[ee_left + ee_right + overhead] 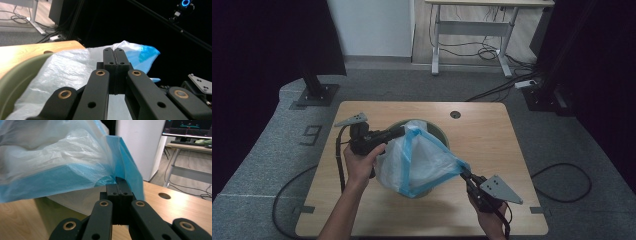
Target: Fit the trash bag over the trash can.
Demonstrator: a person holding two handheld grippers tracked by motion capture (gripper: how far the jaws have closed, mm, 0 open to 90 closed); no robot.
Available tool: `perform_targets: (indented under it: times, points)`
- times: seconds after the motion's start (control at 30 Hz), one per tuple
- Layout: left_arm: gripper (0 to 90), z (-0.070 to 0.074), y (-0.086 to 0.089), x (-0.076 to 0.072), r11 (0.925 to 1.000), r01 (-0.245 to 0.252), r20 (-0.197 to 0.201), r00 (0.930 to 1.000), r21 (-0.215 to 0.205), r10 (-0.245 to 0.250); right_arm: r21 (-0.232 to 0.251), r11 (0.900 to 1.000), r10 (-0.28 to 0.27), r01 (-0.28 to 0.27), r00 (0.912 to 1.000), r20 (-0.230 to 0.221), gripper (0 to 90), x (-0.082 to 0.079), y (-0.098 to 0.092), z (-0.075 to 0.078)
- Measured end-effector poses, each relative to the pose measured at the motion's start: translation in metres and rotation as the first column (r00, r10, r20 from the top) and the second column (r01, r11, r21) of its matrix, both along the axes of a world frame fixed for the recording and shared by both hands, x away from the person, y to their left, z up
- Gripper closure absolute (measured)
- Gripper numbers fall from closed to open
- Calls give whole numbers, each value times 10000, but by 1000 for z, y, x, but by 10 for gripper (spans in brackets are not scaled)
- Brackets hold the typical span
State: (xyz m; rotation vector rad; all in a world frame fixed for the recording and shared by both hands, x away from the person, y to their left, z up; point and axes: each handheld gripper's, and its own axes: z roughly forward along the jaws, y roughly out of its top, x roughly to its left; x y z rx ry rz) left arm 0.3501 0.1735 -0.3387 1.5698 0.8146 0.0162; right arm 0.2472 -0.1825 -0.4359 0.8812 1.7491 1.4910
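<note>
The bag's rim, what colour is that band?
Blue, on a translucent white bag; the band shows best in the right gripper view.

Bag stretched over a bin at the middle of the table

The bin (439, 135) is set on the table (492, 135), and the bag (422, 160) is held above and partly inside it. The bag's left edge is pinched by the left gripper (401, 132), its right corner by the right gripper (463, 171). A desk (472, 30) is placed behind the table.
</note>
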Motion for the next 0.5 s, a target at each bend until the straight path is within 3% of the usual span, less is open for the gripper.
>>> perform_targets:
  times: [0.3, 0.5]
  points:
    - [897, -2, 13, 4, 9997, -188, -29, 9998, -153, 188, -185, 9989, -431, 427, 9988, -234, 892, 13, -10, 4]
    - [897, -4, 23, 2, 9998, -204, -149, 9997, 45, 205, -155, 9974, -713, 708, 9968, -363, 892, 19, -18, 2]
